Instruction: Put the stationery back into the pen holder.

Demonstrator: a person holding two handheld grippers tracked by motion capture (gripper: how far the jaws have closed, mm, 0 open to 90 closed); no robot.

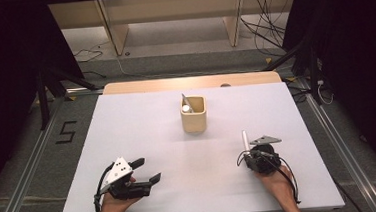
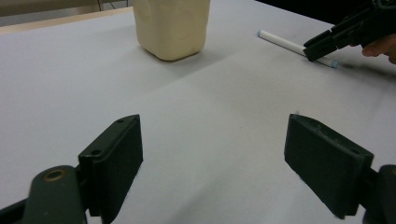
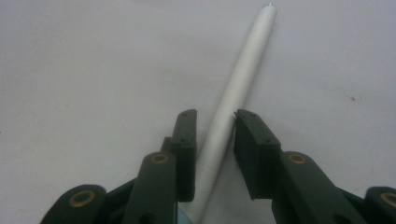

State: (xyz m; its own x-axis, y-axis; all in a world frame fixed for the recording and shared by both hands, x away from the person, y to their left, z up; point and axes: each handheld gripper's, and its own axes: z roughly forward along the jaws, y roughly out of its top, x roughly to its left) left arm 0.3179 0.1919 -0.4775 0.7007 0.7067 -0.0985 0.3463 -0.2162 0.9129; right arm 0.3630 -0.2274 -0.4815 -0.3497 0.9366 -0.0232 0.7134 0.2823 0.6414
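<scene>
While we hold both tools low at the near edge of the white table (image 1: 141,114), the high view shows our work plainly: the right gripper (image 1: 248,154) sits over the near end of a white pen (image 1: 245,139) that lies flat on the table, to the right of the cream cup (image 1: 194,116) and nearer to us. That cup stands upright in the middle and already holds another white pen (image 1: 186,105) leaning inside it. Our left gripper (image 1: 148,171) rests well apart at the left, with nothing between its jaws.

From the left gripper view, we see its two black jaws spread wide over bare table, the cup (image 2: 171,25) ahead and the right gripper (image 2: 322,46) far off, down on the pen (image 2: 285,42).

From the right gripper view, the pen (image 3: 240,88) runs straight up between our jaws. They stand narrowed around the barrel, but a thin gap seems to remain on each side, so we judge the pads (image 3: 187,140) are not yet pressing.

We judge this to be the grasping step. Next we need to finish the squeeze on the barrel, lift it clear, tip it upright and carry it over the cup's mouth, minding the pen already inside.
</scene>
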